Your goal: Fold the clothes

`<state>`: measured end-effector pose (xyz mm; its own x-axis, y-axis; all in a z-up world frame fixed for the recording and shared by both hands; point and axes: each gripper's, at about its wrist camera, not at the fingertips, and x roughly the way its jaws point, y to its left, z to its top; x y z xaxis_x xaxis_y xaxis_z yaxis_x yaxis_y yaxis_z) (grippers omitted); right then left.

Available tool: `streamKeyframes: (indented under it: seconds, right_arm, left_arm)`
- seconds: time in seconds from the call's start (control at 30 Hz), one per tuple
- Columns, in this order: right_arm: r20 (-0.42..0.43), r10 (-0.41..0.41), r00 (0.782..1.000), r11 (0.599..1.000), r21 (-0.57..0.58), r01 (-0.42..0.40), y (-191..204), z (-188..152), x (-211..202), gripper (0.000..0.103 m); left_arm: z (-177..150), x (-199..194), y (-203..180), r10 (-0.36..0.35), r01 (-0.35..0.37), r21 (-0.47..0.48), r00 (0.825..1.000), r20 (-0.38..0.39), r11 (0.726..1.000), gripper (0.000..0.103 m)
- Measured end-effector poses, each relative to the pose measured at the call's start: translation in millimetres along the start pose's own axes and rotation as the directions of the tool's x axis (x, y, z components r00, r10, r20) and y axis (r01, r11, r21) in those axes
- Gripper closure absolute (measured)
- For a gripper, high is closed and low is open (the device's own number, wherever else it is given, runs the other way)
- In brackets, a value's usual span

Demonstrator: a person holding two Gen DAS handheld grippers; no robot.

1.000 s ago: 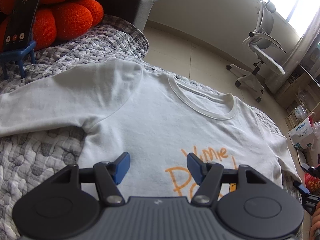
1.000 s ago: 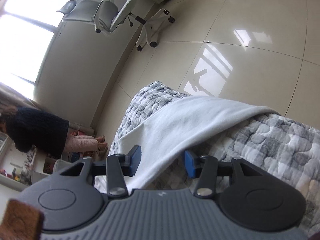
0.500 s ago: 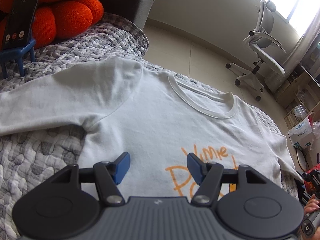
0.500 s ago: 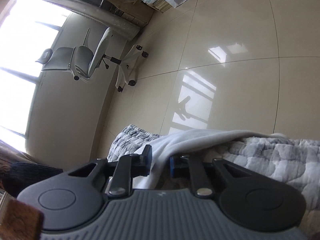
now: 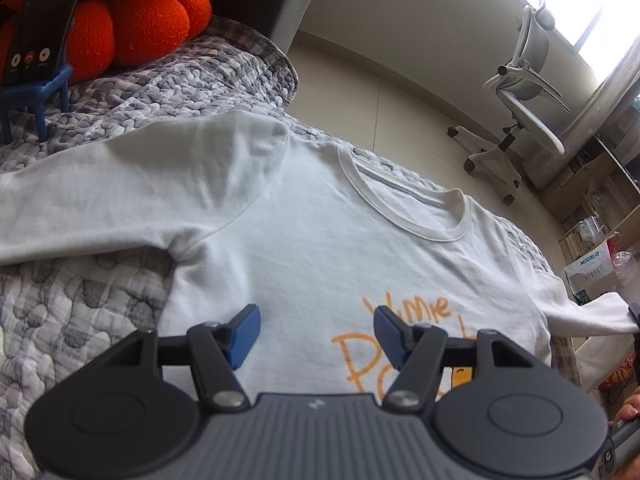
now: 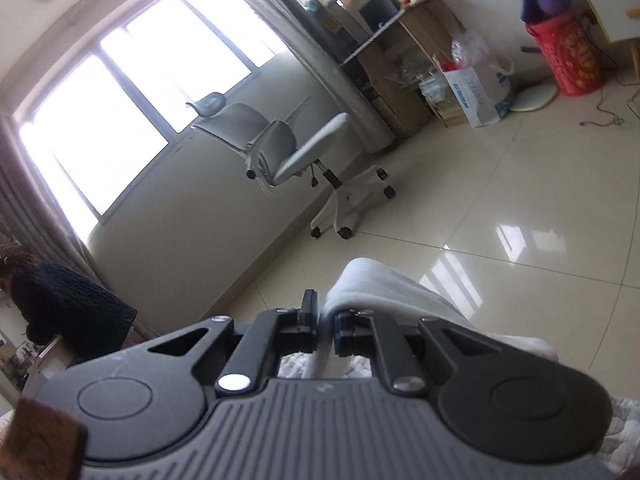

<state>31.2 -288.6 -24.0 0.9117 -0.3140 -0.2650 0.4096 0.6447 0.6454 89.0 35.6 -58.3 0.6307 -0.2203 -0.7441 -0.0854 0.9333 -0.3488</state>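
White sleeve (image 6: 384, 284), earlier between parted pads, now seems pinched by right gripper (image 6: 326, 330).

White cotton long-sleeved T-shirt (image 5: 304, 248) with ribbed round collar and orange handwritten print, spread front-up and mostly flat across the middle of the left wrist frame on a grey quilted bedspread (image 5: 72, 304). One sleeve stretched flat toward the left edge. Other sleeve (image 6: 384, 292) running off the lower right, its end lifted and draped in a soft fold at lower centre of the right wrist frame.
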Motion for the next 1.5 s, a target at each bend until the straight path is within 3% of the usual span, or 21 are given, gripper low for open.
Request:
streamKeyframes:
  seconds: [0.13, 0.3, 0.63, 0.77, 1.0, 1.17, 1.3, 1.43, 1.5]
  right_arm:
    - [0.036, 0.092, 0.995, 0.993, -0.082, -0.089, 25.7, -3.0, -13.3, 0.092]
    - [0.018, 0.201, 0.979, 0.967, -0.163, -0.196, 55.2, -15.1, -22.3, 0.092]
    - [-0.176, 0.352, 0.919, 0.851, -0.349, -0.392, 106.2, -65.3, -17.1, 0.092]
    - [-0.286, 0.346, 0.894, 0.803, -0.402, -0.439, 116.0, -91.8, -12.0, 0.093]
    - [-0.475, 0.245, 0.845, 0.763, -0.444, -0.470, 109.8, -134.0, -2.9, 0.093]
    - [-0.562, 0.123, 0.818, 0.765, -0.471, -0.439, 102.6, -152.7, 7.1, 0.095]
    - [-0.572, 0.125, 0.811, 0.773, -0.456, -0.442, 101.1, -150.5, 6.0, 0.096]
    - [-0.592, 0.144, 0.793, 0.802, -0.400, -0.444, 100.5, -145.7, 4.8, 0.083]
    - [-0.598, 0.160, 0.785, 0.818, -0.365, -0.445, 100.4, -141.4, 3.3, 0.052]
  left_arm:
    - [1.2, -2.0, 1.3, -0.004, 0.004, -0.008, 1.000, -0.001, 1.000, 0.039]
    - [2.2, -6.3, 2.5, -0.011, 0.011, -0.012, 1.000, 0.008, 1.000, 0.041]
    - [6.8, -13.0, 7.5, -0.011, 0.012, -0.021, 0.999, 0.033, 1.000, 0.045]
    - [8.2, -14.8, 9.5, -0.013, 0.014, -0.021, 0.999, 0.034, 1.000, 0.045]
    - [10.5, -16.3, 13.5, -0.014, 0.014, -0.023, 0.999, 0.033, 1.000, 0.045]
    - [11.4, -14.5, 13.9, -0.010, 0.011, -0.027, 1.000, 0.024, 1.000, 0.045]
    - [10.9, -13.4, 10.8, 0.002, -0.002, -0.016, 1.000, 0.015, 1.000, 0.045]
    - [11.0, -12.8, 10.2, 0.013, -0.013, -0.015, 1.000, 0.013, 1.000, 0.045]
    - [11.0, -13.4, 10.3, 0.019, -0.018, -0.014, 1.000, 0.014, 1.000, 0.045]
